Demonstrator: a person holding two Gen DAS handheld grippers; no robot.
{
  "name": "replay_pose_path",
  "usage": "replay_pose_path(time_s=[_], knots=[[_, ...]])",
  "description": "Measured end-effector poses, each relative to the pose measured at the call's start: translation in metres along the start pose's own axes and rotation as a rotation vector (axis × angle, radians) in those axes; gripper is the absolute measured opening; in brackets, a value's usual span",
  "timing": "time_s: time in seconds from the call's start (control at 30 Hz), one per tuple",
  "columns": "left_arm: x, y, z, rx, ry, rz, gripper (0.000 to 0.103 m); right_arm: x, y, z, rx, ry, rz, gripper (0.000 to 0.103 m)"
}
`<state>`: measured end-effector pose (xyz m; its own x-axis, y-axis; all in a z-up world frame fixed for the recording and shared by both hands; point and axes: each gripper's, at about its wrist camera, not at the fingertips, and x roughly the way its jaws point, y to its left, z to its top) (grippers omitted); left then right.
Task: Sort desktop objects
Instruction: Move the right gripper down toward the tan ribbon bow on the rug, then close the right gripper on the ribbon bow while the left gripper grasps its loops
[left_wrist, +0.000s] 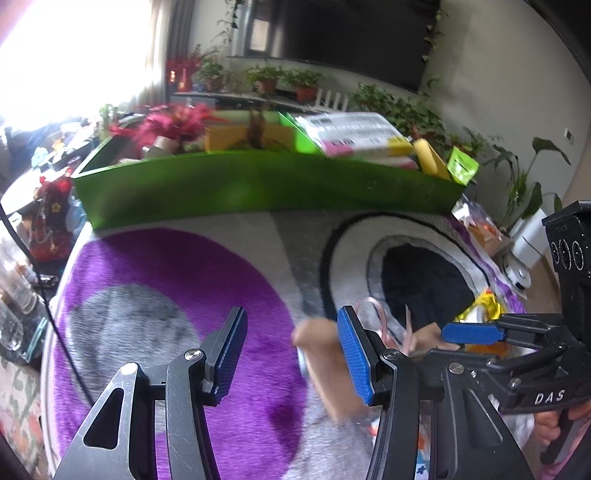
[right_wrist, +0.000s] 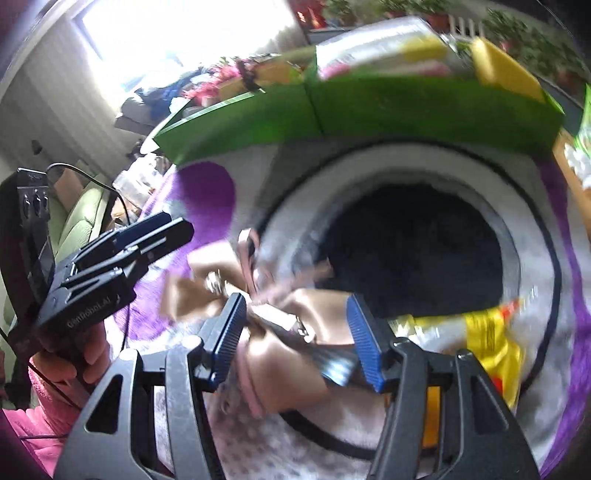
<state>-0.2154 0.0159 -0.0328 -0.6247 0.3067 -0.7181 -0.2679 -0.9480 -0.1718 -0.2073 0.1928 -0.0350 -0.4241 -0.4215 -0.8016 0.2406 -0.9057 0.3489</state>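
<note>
Purple, grey and black plush mat (left_wrist: 177, 280) covers the desk; largest thing in view. Beyond it, green divided box (left_wrist: 266, 184), already stocked with packets and cards. Likely the sorting bin.

Yellow snack packet (right_wrist: 487, 339) lies on the mat's black patch, right side.

Tan satin bow hair clips with pink trim (right_wrist: 280, 332) lie in a loose heap near the mat's middle, blurred.

Right gripper (right_wrist: 295, 339): fingers spread wide, straddling one bow, pads not pressing it. Left gripper (left_wrist: 291, 354): fingers part-spread, nothing between them, hanging just left of the heap.

Judgement for the pick: lower until pads flank the metal clip (right_wrist: 332, 363), not the slippery ribbon; close squarely; lift one piece only, checking that the neighbours do not trail.
</note>
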Motion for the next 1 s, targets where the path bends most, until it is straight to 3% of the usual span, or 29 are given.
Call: replay_pose_path(time_s=[0.27,0.57,0.83,1.0], knots=[[0.011,-0.014,-0.010,0.040,0.045,-0.015,0.051,0.003,0.009,-0.006,0.021,-0.017,-0.058,0.054],[0.022,-0.017,-0.013,0.038,0.071,-0.056,0.051,0.002,-0.003,-0.017,0.079,0.003,-0.044,0.055],[0.025,-0.020,-0.015,0.043,0.072,-0.081,0.051,0.002,-0.008,-0.014,0.065,-0.037,-0.028,0.029],[0.023,-0.021,-0.018,0.055,0.073,-0.085,0.051,0.003,-0.007,-0.013,0.064,-0.034,-0.025,0.027]])
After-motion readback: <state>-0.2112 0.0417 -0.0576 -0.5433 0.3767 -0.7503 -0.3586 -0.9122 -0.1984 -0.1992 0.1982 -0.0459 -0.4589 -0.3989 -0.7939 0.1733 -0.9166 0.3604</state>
